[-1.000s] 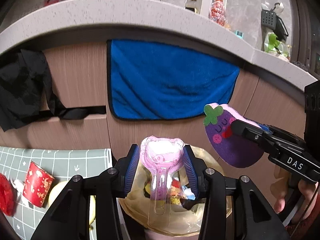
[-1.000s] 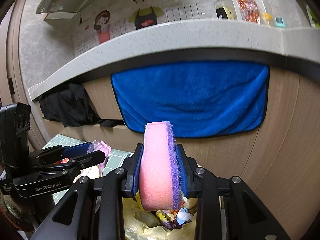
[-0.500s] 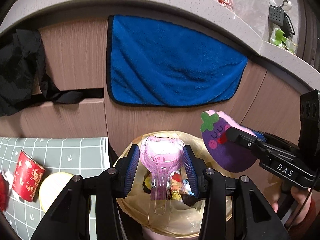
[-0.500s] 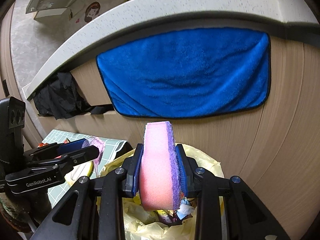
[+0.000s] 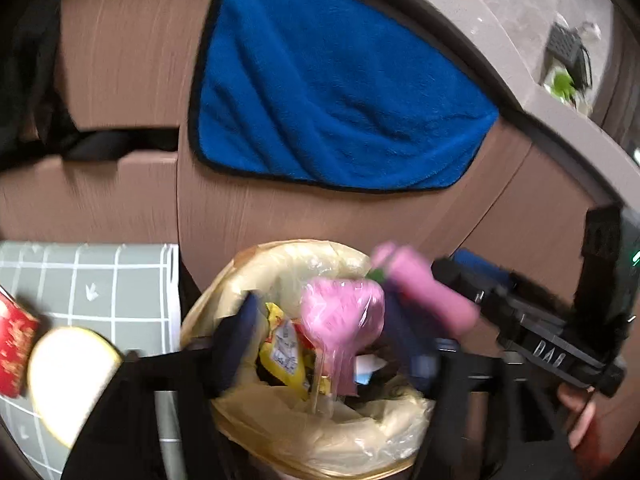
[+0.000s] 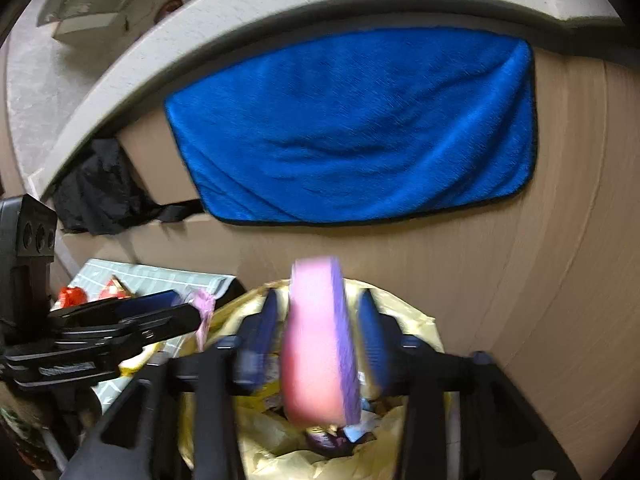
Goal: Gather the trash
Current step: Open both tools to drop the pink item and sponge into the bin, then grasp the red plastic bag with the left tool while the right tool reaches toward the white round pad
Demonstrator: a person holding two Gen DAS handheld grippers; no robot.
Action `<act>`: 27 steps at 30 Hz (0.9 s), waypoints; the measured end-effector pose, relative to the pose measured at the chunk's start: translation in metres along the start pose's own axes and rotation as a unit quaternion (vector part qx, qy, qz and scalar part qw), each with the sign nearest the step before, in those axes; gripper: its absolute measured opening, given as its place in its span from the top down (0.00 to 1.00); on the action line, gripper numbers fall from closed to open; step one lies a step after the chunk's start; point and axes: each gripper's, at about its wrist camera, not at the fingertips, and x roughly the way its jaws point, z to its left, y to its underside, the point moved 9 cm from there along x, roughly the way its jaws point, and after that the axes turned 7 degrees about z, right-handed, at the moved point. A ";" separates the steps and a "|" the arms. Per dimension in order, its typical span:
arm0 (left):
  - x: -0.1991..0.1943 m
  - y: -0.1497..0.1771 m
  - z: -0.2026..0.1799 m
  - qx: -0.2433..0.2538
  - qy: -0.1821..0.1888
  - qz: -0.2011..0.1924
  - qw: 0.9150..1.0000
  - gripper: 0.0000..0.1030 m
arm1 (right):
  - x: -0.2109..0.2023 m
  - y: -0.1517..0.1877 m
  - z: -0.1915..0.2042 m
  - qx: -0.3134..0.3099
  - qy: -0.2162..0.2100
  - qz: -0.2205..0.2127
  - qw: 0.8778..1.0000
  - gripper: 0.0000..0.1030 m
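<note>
Two blue-padded jaws of the left gripper (image 5: 320, 344) stand spread apart in the left wrist view, with the pink wrapped scoop (image 5: 340, 320) between them, clear of both pads, over the yellow-lined trash bin (image 5: 280, 420). To its right the right gripper (image 5: 452, 296) shows side-on with the pink sponge (image 5: 424, 292). A red paper cup (image 5: 14, 344) lies on the grey grid mat (image 5: 100, 272).

From the right wrist, the right gripper (image 6: 320, 340) is likewise released: its pads sit off either face of the pink-and-purple sponge (image 6: 320, 344), which hangs blurred above the bin (image 6: 416, 324). A blue towel (image 6: 360, 128) hangs on the cabinet behind
</note>
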 end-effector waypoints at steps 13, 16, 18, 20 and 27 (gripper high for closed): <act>-0.089 -0.006 0.065 -0.015 -0.086 -0.071 0.994 0.24 | -0.011 0.004 0.003 0.029 0.010 -0.006 1.000 0.40; -0.122 0.004 0.092 -0.013 -0.121 -0.086 0.989 0.23 | -0.018 -0.002 0.020 0.017 0.003 -0.017 1.000 0.40; -0.147 0.011 0.115 -0.017 -0.143 -0.096 0.985 0.22 | -0.020 -0.005 0.035 0.009 -0.003 -0.023 1.000 0.40; -0.170 0.018 0.138 -0.029 -0.159 -0.104 0.981 0.21 | -0.021 -0.008 0.053 0.000 -0.015 -0.027 1.000 0.40; -0.245 0.047 0.222 -0.094 -0.200 -0.134 0.966 0.21 | -0.017 -0.011 0.132 -0.046 -0.052 -0.032 0.997 0.40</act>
